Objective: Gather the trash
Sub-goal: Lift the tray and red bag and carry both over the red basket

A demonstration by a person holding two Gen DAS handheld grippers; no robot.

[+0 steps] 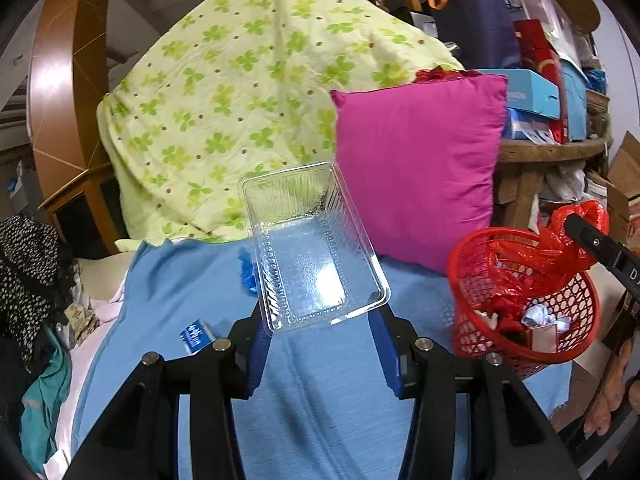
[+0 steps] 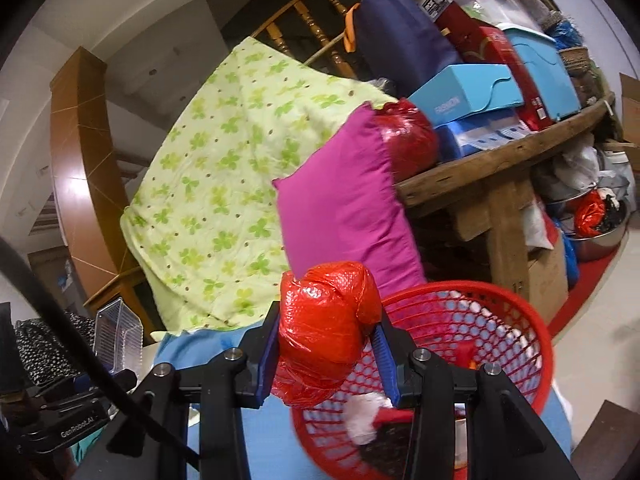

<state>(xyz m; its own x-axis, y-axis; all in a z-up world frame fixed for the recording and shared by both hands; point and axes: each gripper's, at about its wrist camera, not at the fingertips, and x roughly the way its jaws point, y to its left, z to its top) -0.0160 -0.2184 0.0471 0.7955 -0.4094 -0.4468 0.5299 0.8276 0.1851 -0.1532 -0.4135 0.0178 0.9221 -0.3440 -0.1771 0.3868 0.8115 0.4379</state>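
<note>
My left gripper (image 1: 320, 320) is shut on a clear plastic food tray (image 1: 312, 248), held tilted above a blue cloth (image 1: 312, 412). The same clear tray (image 2: 118, 336) shows at the left edge of the right wrist view, above the other gripper's black body. My right gripper (image 2: 326, 340) is shut on a crumpled red plastic bag (image 2: 326, 328), held over the left rim of a red mesh basket (image 2: 532, 336). That basket (image 1: 520, 354) sits at the right of the left wrist view with scraps of trash inside; the red bag (image 1: 576, 220) hangs above it from a black finger.
A magenta pillow (image 1: 416, 176) and a green clover-print quilt (image 1: 240, 92) stand behind the blue cloth. A cluttered wooden table (image 2: 500, 160) with boxes lies to the right. Clothes (image 1: 36, 280) are heaped at the left. A small blue packet (image 1: 196, 334) lies on the cloth.
</note>
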